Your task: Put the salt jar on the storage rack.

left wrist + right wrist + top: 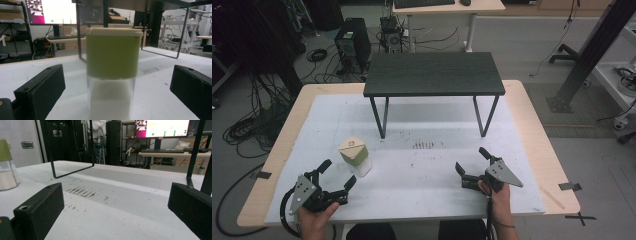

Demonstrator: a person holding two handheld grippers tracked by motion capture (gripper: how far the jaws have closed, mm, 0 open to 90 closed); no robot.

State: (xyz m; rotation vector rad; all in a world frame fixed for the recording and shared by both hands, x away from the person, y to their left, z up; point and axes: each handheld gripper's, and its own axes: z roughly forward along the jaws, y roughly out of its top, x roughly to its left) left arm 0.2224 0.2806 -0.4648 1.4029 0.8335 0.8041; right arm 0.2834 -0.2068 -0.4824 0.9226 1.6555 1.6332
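One jar (356, 156) stands upright on the white mat (422, 170), at about ten o'clock from the mat's middle, and the left gripper (335, 176) sits just short of it at roughly seven o'clock, jaws spread wide and holding nothing. In the left gripper view the jar (111, 72) stands centred between the two black jaws with clear air on each side: a cream lid on top, a green band around the upper half, and a clear lower half packed with something white. It looks stiff-walled, probably glass or hard plastic, so it should not give under a squeeze, but the smooth clear part is likely slippery and could crack if dropped. The white filling suggests moderate weight sitting low, which should help it stay upright. The green band seems the better place to grip, below the lid, so that the lid is not pried loose. The right gripper (472, 168) rests at about four o'clock on the mat, well apart from the jar, jaws likewise parted and empty. A small black bench (433, 74) stands at twelve o'clock, beyond some dark scuff marks (428, 145).
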